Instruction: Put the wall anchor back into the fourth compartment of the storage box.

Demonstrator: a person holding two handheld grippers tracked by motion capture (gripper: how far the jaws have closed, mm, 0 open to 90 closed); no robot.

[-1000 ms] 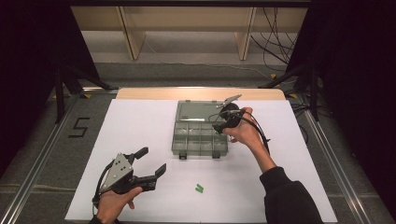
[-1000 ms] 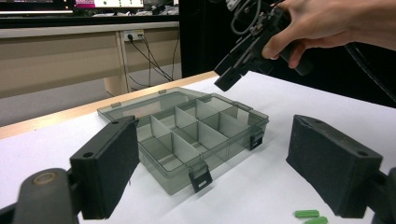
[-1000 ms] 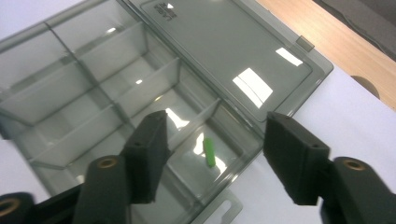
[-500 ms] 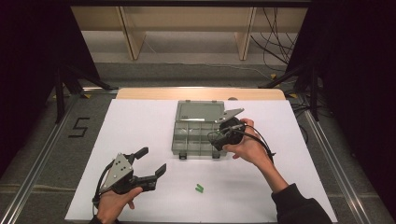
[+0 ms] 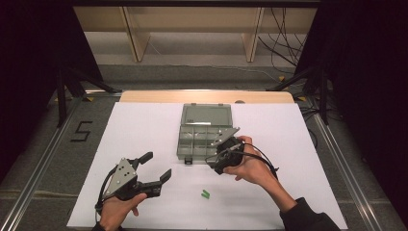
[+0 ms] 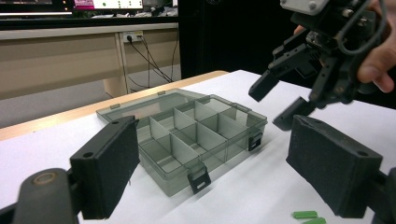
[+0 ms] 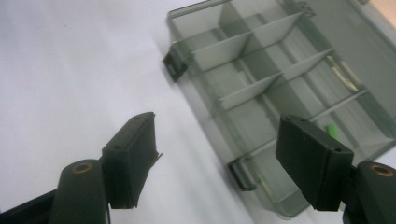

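Observation:
A smoky clear compartment box lies open mid-table, its lid flat behind it. One small green piece rests in a compartment on the box's right side. Two green pieces lie on the white sheet in front of the box. My right gripper hovers at the box's front right corner, pointing down. It is open, its jaws have just been opening, and nothing is between them. My left gripper is held open and empty at the near left, aimed at the box.
The white sheet covers the table, with a wooden strip along the far edge. Metal rails run down both sides, and dark curtains stand beyond them. Cables lie on the floor behind.
My right gripper has moved from over the box's right side toward the near front corner of the box. The left gripper has stayed put.

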